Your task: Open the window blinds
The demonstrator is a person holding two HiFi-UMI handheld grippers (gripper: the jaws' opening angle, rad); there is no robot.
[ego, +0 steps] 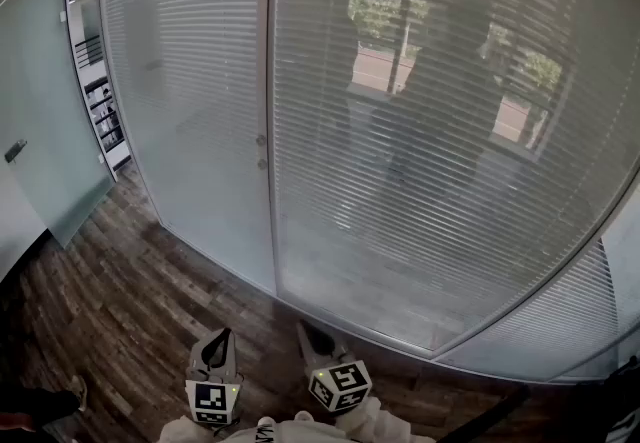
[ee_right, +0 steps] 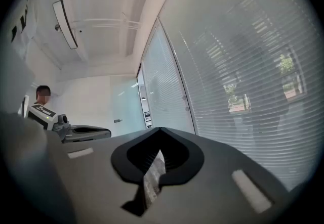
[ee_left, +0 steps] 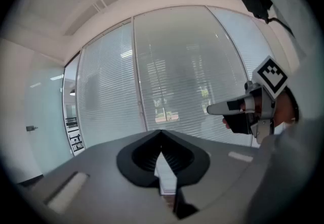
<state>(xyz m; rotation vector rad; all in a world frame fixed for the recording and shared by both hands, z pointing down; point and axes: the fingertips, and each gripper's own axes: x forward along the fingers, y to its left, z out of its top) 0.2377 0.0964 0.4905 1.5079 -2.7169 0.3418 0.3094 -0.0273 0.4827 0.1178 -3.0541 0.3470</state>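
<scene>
Blinds (ego: 420,131): lowered over glass | left gripper (ego: 220,341): fingers clenched, empty | right gripper (ego: 310,334): fingers clenched, empty

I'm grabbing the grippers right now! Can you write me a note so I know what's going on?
Left gripper: shut, empty, held low by the body, touching nothing.
Right gripper: shut, empty, low beside the left one.
Blinds: behind the glass wall ahead, slats down across the panes.
Two small knobs sit on the frame between two panes; they may be the control, though I cannot be sure.
Done: nothing yet.
Left: step closer, find the control, open the blinds.
</scene>
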